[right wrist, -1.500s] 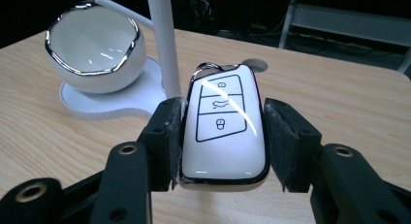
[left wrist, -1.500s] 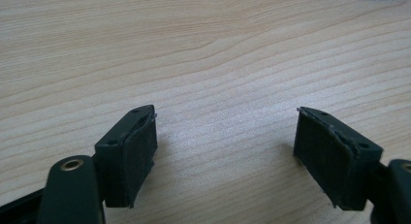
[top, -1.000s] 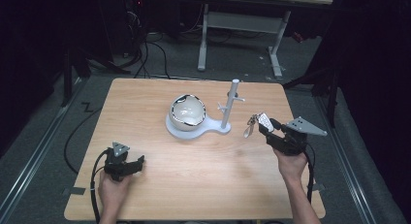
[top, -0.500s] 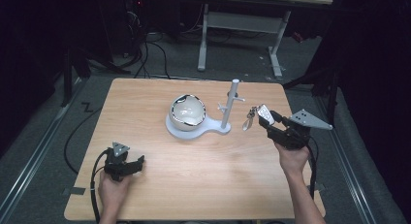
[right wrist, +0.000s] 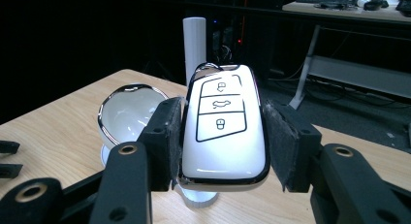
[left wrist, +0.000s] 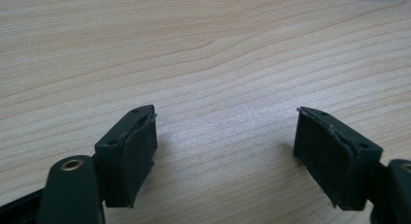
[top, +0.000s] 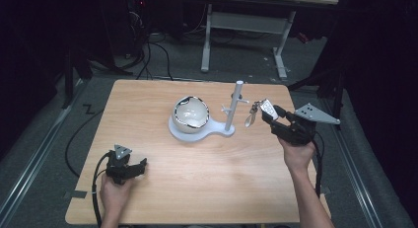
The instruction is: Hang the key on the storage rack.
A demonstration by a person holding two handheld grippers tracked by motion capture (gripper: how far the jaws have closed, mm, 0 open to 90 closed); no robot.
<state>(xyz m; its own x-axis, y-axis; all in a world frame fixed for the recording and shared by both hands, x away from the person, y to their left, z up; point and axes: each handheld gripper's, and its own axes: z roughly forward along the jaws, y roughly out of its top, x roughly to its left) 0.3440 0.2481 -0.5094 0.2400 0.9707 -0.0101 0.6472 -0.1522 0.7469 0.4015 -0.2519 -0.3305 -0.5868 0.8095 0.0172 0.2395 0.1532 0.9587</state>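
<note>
A white car key fob point(right wrist: 224, 129) with three button icons and a chrome rim sits between the pads of my right gripper point(right wrist: 223, 141), which is shut on its sides. In the high view the right gripper point(top: 270, 114) holds the key fob point(top: 267, 107) in the air just right of the white post point(top: 234, 105), with a key ring point(top: 252, 114) dangling from it. The post rises from a white stand point(top: 217, 132) that also carries a white bowl point(top: 191, 113). My left gripper point(top: 138, 167) rests low on the table near the front left; its pads point(left wrist: 130, 153) stand wide apart over bare wood.
The wooden table point(top: 162, 183) has open room in its front middle. A metal-legged desk point(top: 246, 25) stands beyond the far edge. Cables point(top: 153, 50) lie on the dark floor at the back left. The left gripper's black cable point(top: 96, 188) loops off the front left corner.
My right gripper has risen with the key fob and drawn slightly towards the post. The left hand has stayed put.
</note>
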